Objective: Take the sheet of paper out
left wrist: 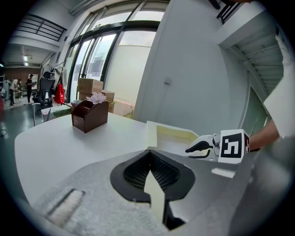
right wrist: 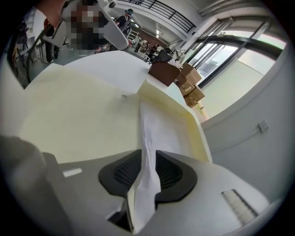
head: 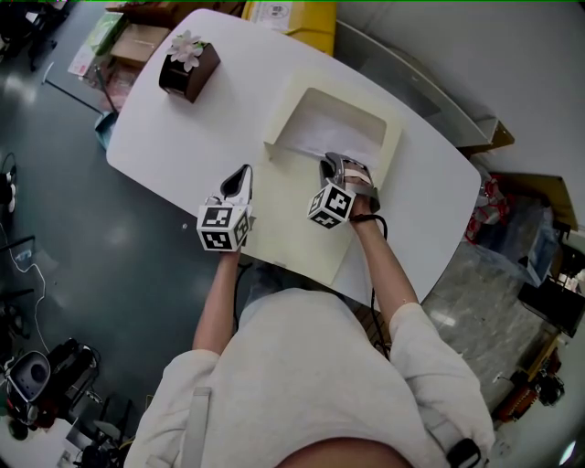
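A pale yellow envelope (head: 302, 224) lies flat on the white table (head: 183, 137), its open mouth at the far end. A white sheet of paper (head: 331, 135) shows in that mouth. My right gripper (head: 328, 165) is shut on the sheet's near edge; in the right gripper view the paper (right wrist: 154, 131) runs up from between the jaws (right wrist: 148, 159) into the envelope (right wrist: 83, 124). My left gripper (head: 242, 174) is shut on the envelope's left edge, and a yellow strip of the envelope (left wrist: 156, 196) sits between its jaws (left wrist: 150, 159). The right gripper (left wrist: 203, 148) also shows in the left gripper view.
A brown holder with a white flower (head: 189, 66) stands at the table's far left corner. Cardboard boxes (head: 137, 41) and a yellow bin (head: 297, 20) lie beyond the table's far edge. Dark floor with cables lies to the left.
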Demonstrator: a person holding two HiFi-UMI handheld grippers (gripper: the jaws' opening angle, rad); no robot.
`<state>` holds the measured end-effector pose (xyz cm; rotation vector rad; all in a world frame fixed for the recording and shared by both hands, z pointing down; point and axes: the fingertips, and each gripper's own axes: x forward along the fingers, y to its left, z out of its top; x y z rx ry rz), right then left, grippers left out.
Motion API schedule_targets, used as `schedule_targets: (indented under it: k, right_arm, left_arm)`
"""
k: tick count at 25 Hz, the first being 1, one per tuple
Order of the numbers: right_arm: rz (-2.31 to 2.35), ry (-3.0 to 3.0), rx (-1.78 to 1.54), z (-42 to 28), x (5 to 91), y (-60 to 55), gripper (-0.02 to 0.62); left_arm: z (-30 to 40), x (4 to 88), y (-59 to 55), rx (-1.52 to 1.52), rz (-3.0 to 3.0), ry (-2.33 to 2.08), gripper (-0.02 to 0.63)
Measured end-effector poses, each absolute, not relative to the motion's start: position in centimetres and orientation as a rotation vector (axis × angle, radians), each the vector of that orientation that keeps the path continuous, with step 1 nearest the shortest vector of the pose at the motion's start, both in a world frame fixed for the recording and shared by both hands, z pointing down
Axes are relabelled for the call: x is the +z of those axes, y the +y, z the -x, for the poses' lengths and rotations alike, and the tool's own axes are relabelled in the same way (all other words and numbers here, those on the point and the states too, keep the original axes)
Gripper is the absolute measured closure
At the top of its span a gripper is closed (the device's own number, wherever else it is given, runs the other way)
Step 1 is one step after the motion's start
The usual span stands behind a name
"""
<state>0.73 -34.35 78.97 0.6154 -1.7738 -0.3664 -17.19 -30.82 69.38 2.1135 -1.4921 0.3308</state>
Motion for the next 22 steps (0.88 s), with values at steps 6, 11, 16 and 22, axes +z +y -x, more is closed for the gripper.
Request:
schedule_targets:
  k: [6, 11, 16, 22]
  right_arm:
    - [-0.64, -1.723, -0.367, -1.7, 79.9, -35.2, 0.499]
    - [-0.637, -1.73, -0.343, -1.4, 80.2, -35.7, 0.516]
    - [-0.624, -1.734, -0.309, -1.3, 80.9, -35.7, 0.588]
    - [-0.643, -1.744, -0.289, -1.2, 80.7, -35.7, 0.591]
  left_arm:
    - [17.4, 69.5, -30.9, 0.334, -2.106, -1.497, 0.603]
    - [17.7, 69.6, -30.8, 0.337, -2.1, -1.503, 0.604]
    - [17.8, 69.4, -30.8, 0.339, -2.099, -1.511, 0.603]
    - [18.1, 69.0, -30.6, 0.335, -2.102, -1.519, 0.604]
